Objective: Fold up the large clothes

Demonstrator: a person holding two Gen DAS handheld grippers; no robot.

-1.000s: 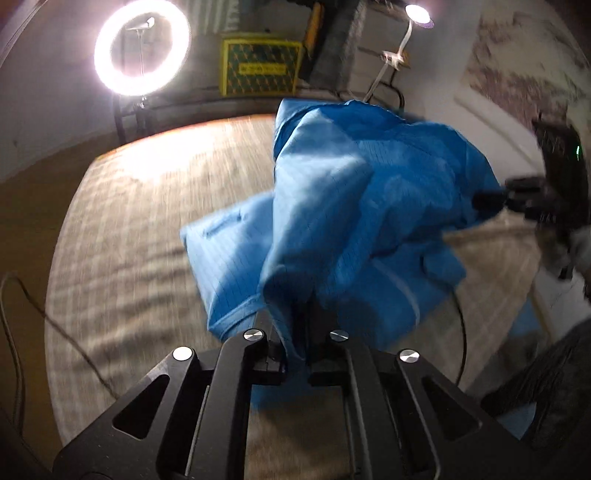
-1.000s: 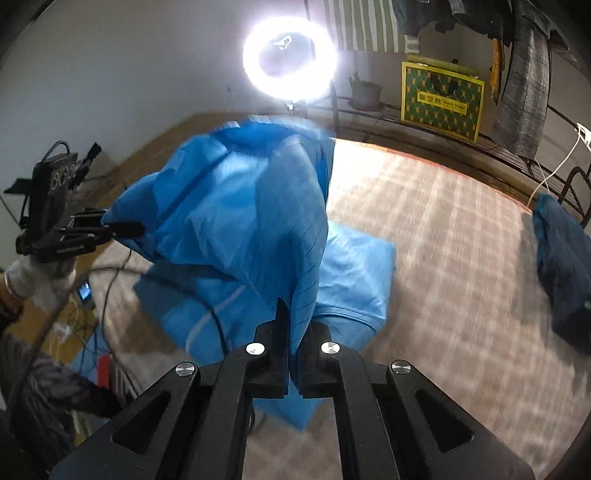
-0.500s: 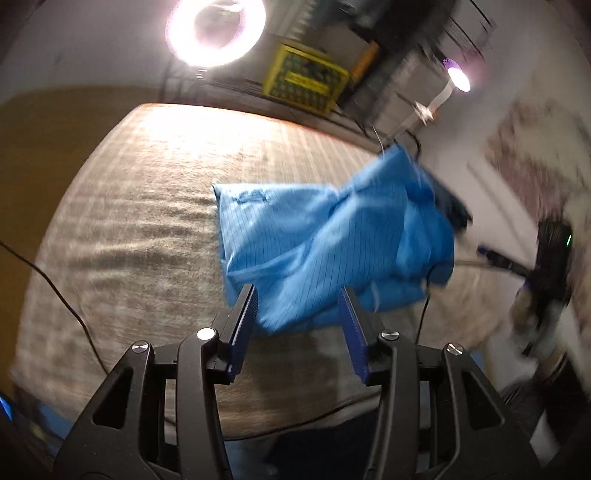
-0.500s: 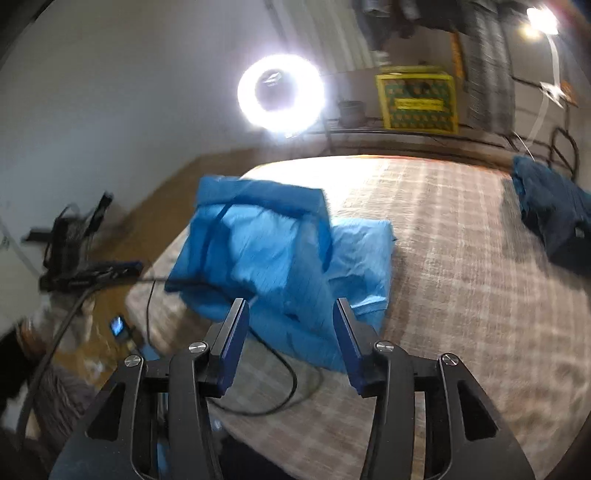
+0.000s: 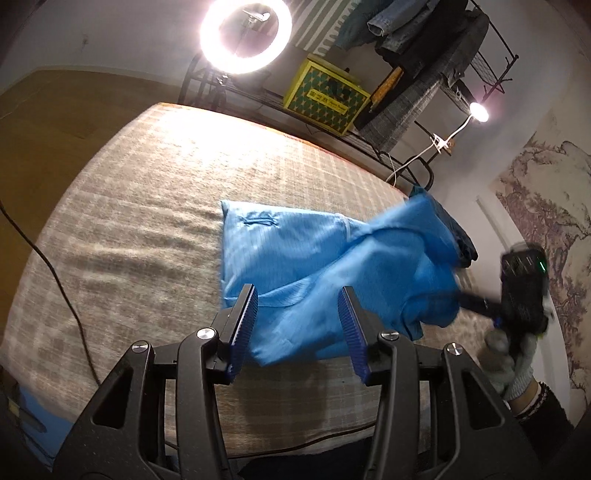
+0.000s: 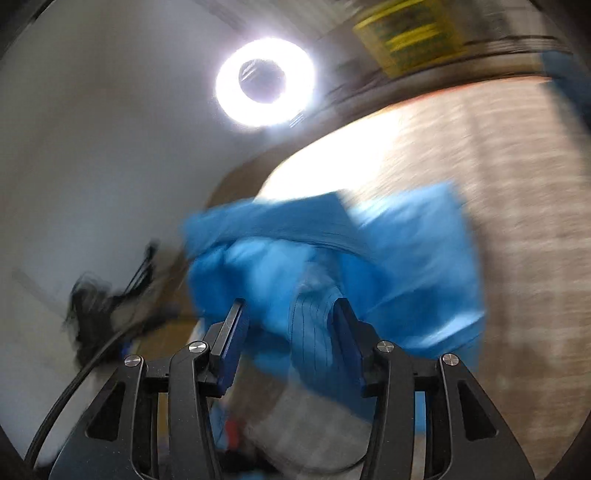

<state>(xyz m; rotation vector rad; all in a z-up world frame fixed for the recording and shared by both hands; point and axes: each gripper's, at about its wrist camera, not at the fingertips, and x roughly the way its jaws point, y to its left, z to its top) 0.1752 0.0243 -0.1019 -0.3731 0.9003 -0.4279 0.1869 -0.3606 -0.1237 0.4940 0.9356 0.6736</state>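
Two grippers are ours here: the left gripper (image 5: 297,325) holds its jaws apart with nothing pressed between the pads, while the blue garment (image 5: 317,266) lies half-folded on the checked bed (image 5: 147,206), spreading from the centre toward three o'clock. At four o'clock our gloved right hand (image 5: 513,365) carries the right gripper (image 6: 291,334) — its jaws also stand apart, a fold of the blurred cloth lying loosely between them. A ring light (image 5: 245,35) glares at twelve o'clock.

A beige checked bed (image 5: 155,206) carries a folded blue garment (image 5: 295,258) beside dark blue clothing (image 5: 461,243).
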